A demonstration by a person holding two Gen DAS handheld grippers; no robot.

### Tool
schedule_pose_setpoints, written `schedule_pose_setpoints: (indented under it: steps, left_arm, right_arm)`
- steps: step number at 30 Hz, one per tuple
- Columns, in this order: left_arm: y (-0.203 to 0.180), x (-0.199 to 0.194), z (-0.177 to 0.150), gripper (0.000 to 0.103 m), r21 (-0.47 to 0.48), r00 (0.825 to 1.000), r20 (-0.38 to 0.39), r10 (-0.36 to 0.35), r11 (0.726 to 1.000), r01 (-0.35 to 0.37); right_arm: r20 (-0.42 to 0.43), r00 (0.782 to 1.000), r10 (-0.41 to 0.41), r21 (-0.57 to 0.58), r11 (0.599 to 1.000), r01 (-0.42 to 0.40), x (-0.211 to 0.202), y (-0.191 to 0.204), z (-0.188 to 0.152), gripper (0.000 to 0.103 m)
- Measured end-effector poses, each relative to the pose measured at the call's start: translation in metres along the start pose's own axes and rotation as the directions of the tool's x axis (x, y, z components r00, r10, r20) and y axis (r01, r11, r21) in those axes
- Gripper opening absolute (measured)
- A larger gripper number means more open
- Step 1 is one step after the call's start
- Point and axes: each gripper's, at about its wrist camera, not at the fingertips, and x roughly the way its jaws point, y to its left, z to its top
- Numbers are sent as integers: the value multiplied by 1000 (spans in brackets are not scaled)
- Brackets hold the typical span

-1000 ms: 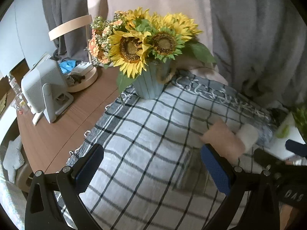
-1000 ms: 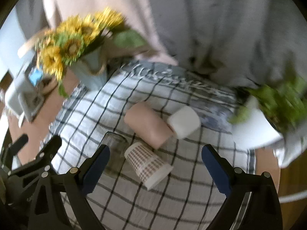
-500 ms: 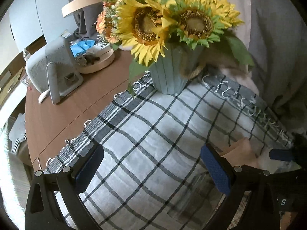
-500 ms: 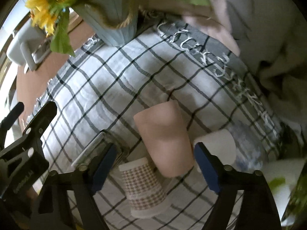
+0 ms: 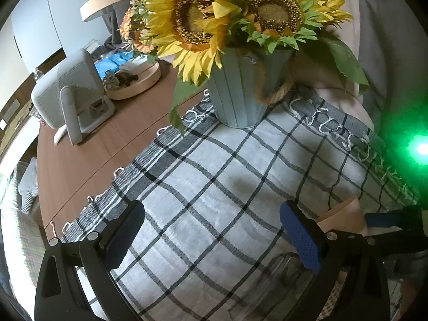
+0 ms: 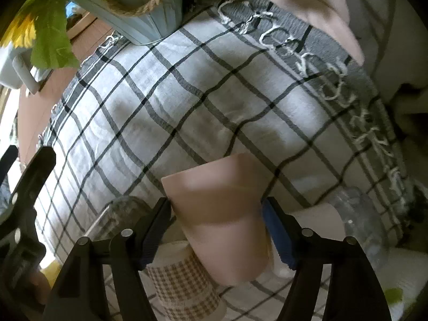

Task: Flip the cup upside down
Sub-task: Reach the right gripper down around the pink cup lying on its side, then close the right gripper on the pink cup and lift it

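Note:
A plain tan paper cup [image 6: 219, 219] lies on its side on the checked cloth [image 6: 171, 99]. My right gripper [image 6: 218, 230] has its two blue pads pressed on the cup's flanks. The cup's base end also shows in the left wrist view [image 5: 345, 215]. A checked paper cup [image 6: 184, 281] lies just below it, a clear glass [image 6: 120, 214] to its left, and a white cup [image 6: 318, 216] and a clear plastic cup [image 6: 366, 219] to its right. My left gripper [image 5: 214, 238] is open and empty above the cloth, left of the cups.
A pale blue vase of sunflowers [image 5: 240, 99] stands at the cloth's far edge. A white speaker-like device [image 5: 69, 93] and a round wooden tray [image 5: 133, 80] sit on the brown table [image 5: 88, 155] to the left. A green light glare [image 5: 417, 149] shows at right.
My right gripper has dropped down and forward and closed its pads on the tan cup. My left gripper has moved closer to the vase and stayed open.

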Motion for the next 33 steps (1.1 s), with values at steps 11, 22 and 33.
schedule_pose_setpoints:
  steps: [11, 22, 33]
  left_arm:
    - [1, 17, 0, 103, 19, 999, -34, 25, 1000, -24]
    - [14, 3, 2, 103, 9, 1000, -1, -20, 1000, 20]
    - [39, -51, 5, 103, 63, 985, 140, -96, 994, 88]
  right_arm:
    - [-23, 1000, 11, -24, 1000, -11, 13, 1, 17, 75]
    - [11, 1000, -26, 94, 995, 25, -12, 6, 23, 72]
    - [185, 978, -100, 147, 986, 73, -90, 51, -21, 71]
